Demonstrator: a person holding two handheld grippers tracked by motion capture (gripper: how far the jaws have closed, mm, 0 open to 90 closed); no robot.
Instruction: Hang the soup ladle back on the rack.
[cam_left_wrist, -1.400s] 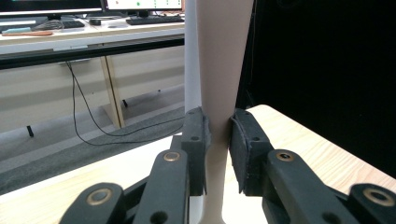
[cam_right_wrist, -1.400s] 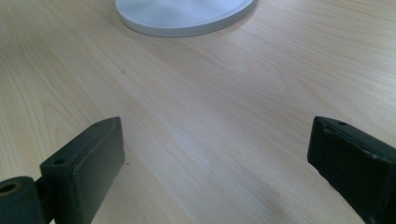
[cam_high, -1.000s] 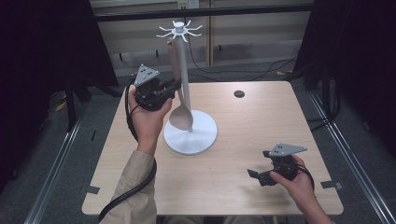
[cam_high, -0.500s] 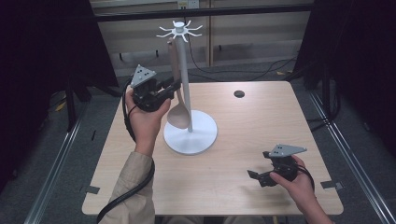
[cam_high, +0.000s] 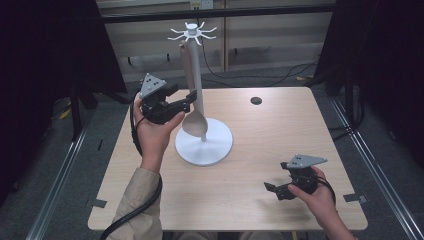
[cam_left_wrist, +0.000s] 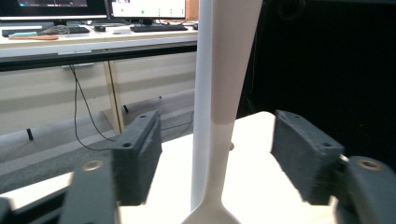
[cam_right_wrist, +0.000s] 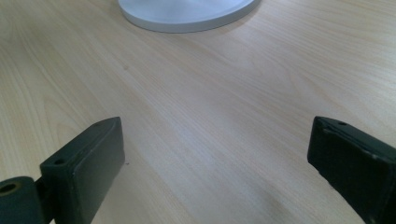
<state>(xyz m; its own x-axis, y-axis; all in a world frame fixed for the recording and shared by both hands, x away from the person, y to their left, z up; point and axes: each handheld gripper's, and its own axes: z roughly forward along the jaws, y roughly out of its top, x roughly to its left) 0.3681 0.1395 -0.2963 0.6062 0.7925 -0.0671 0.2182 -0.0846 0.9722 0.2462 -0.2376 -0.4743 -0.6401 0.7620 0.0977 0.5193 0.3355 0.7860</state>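
Note:
A white stand (cam_high: 199, 80) with a ring of hooks on top rises from a round base (cam_high: 216, 147) mid-table. A beige spoon (cam_high: 194, 124) hangs bowl-down along its pole. My left gripper (cam_high: 192, 98) is level with the spoon's handle, and its jaws have just been opening. In the left gripper view the handle (cam_left_wrist: 229, 93) stands between the pads of my left gripper (cam_left_wrist: 217, 158), touching neither, with the pole (cam_left_wrist: 203, 116) just behind. My right gripper (cam_high: 273, 189) rests open near the front right of the table, nothing between its jaws (cam_right_wrist: 217, 163).
A small black disc (cam_high: 256, 100) lies on the wooden table (cam_high: 280, 135) at the back right. The stand's base (cam_right_wrist: 187, 14) lies just ahead of my right gripper. Dark curtains and floor rails flank the table.
The left gripper's jaws have spread apart and let go of the spoon's handle. The spoon stays hanging by the pole. Neither hand has shifted.

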